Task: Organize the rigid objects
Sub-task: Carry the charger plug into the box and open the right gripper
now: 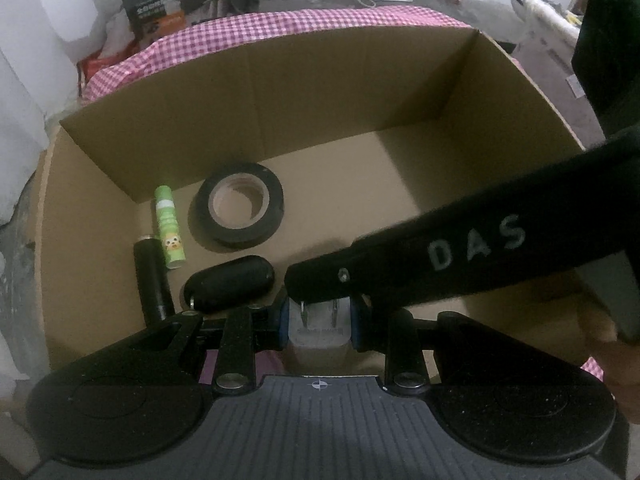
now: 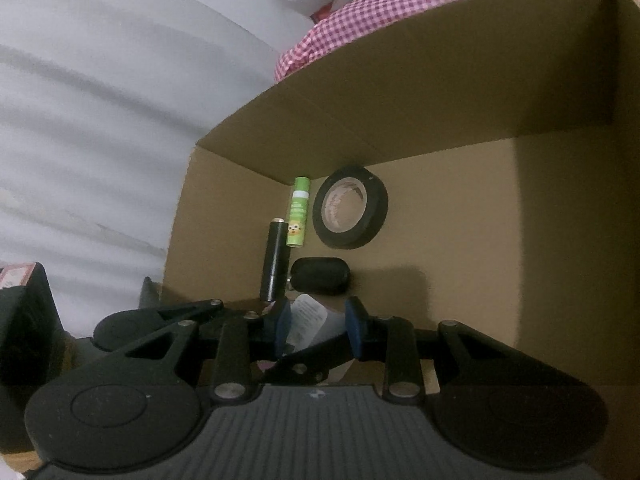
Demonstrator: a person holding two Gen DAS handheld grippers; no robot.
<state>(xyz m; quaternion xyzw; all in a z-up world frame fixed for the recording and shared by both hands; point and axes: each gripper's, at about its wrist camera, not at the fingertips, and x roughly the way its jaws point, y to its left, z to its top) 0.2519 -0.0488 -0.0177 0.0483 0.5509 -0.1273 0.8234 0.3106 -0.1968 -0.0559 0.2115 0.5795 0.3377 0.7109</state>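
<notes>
Over the box (image 1: pixel 280 92), both grippers point down into its near-left part. Left gripper (image 1: pixel 320 322): jaws pinch a white plug adapter (image 1: pixel 318 330), prongs facing forward, blue pads (image 1: pixel 357 326) on its two flat sides. Right gripper (image 2: pixel 316 326): jaws nearly together with the same white adapter (image 2: pixel 310 316) between the pads; whether those pads press on it I cannot tell. Its black arm crosses the left wrist view from the right and ends just above the prongs.

Already on the box floor, clustered near the left wall: tape roll (image 1: pixel 238 210) lying flat, green tube (image 1: pixel 170 228), black cylinder (image 1: pixel 152 280) beside and touching the tube, black oval case (image 1: pixel 230 286) nearest the grippers.

Handling, judged: adapter is light, rigid, smooth plastic; likely slippery on flat faces, so grip across the body, well clear of the thin prongs. Not fragile; a short drop into cardboard should do no harm.

Edges and room: box walls stand high at the back and left; the near edge sits under the grippers, hidden. Floor to the right of the tape and case is bare and wide, the best place to set down. The case lies just ahead of the adapter, so a straight descent risks landing on it. Two grippers this near each other may collide on release.
</notes>
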